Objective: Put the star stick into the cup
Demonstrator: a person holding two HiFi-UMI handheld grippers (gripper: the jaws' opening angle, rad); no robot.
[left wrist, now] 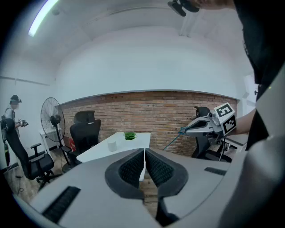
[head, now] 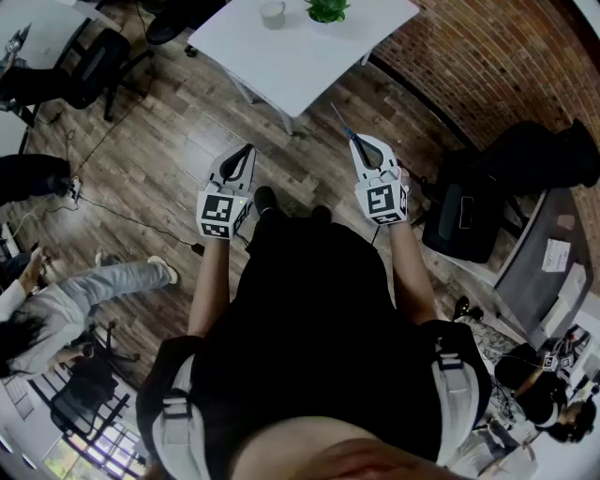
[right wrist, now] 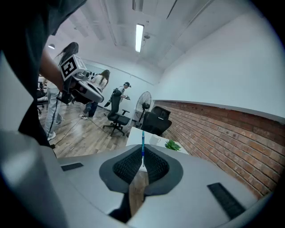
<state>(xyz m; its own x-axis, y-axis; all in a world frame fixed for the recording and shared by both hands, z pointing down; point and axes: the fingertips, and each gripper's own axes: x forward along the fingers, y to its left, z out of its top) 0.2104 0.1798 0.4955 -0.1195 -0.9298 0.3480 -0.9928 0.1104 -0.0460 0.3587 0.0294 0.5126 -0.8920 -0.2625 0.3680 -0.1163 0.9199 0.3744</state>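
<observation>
The star stick (right wrist: 143,141) is a thin blue rod, and my right gripper (right wrist: 142,160) is shut on its lower end, so it points up and forward. In the head view the stick (head: 343,123) juts from the right gripper (head: 357,140) toward the white table (head: 309,56). The white cup (head: 272,13) stands on the table's far side beside a small green plant (head: 327,9), well ahead of both grippers. My left gripper (head: 247,149) is shut with nothing in it, held level to the left. Its view shows the cup (left wrist: 112,145) and the right gripper (left wrist: 209,126).
A brick wall (head: 487,66) runs along the right. Black office chairs (head: 94,66) and a standing fan (left wrist: 52,122) are at the left. A dark bag (head: 464,220) sits on the floor to my right. A cable (head: 112,211) crosses the wood floor; a person (head: 56,300) sits at the lower left.
</observation>
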